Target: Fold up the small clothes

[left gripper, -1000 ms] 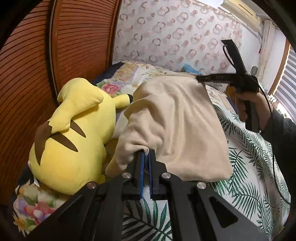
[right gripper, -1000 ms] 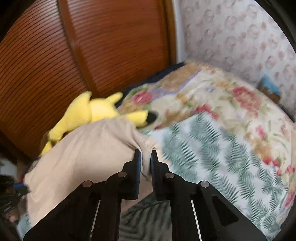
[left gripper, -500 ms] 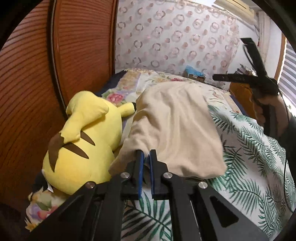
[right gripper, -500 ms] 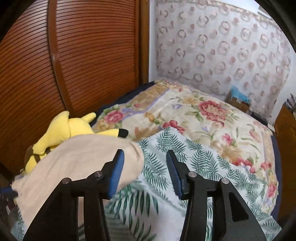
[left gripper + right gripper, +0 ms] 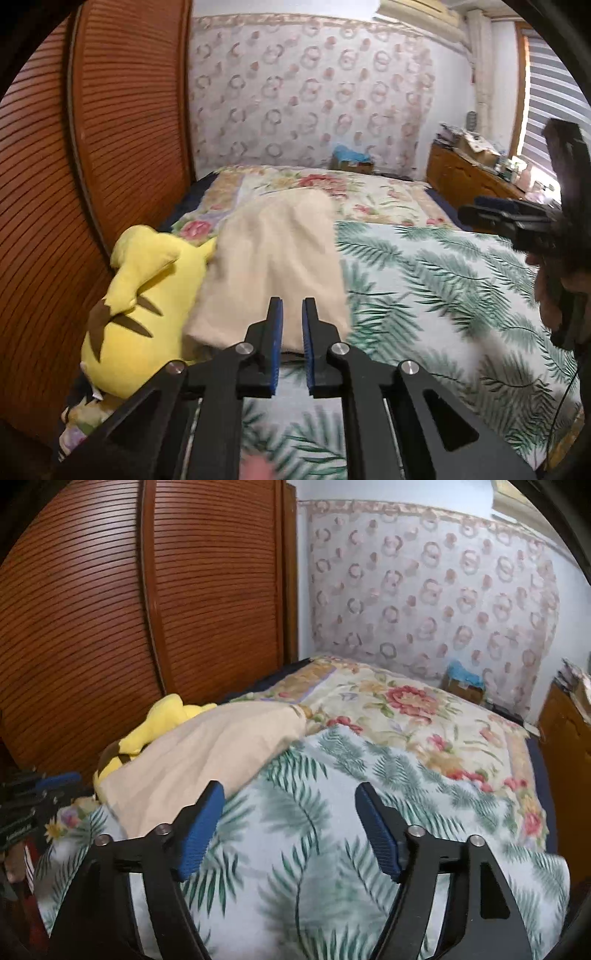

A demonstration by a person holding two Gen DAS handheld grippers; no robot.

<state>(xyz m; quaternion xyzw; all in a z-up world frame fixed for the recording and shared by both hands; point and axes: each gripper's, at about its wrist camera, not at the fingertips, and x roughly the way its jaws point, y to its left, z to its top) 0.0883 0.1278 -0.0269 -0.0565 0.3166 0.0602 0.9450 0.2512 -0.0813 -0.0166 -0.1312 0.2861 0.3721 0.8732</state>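
Note:
A beige folded garment (image 5: 280, 251) lies on the palm-leaf blanket (image 5: 424, 277), its left edge against a yellow plush toy (image 5: 147, 288). My left gripper (image 5: 291, 301) hovers at the garment's near edge. Its jaws are a narrow gap apart and opening, and the pads do not press on the cloth. In the right wrist view the garment (image 5: 207, 749) lies to the left of my right gripper (image 5: 290, 788). That gripper's jaws are wide and still opening, with only blanket (image 5: 314, 830) beneath them. The right gripper (image 5: 517, 218) also shows at the far right of the left wrist view, held by a hand.
A brown slatted wardrobe door (image 5: 122, 129) runs along the bed's left side behind the plush toy (image 5: 166, 716). A floral quilt (image 5: 406, 709) covers the far half of the bed. A wooden dresser (image 5: 465, 181) stands at the right, and a blue-topped box (image 5: 351, 157) sits by the far wall.
Both grippers let go of the garment and drew back and up. The garment settled flat beside the plush toy. The right jaws spread wide and the left jaws parted slightly.

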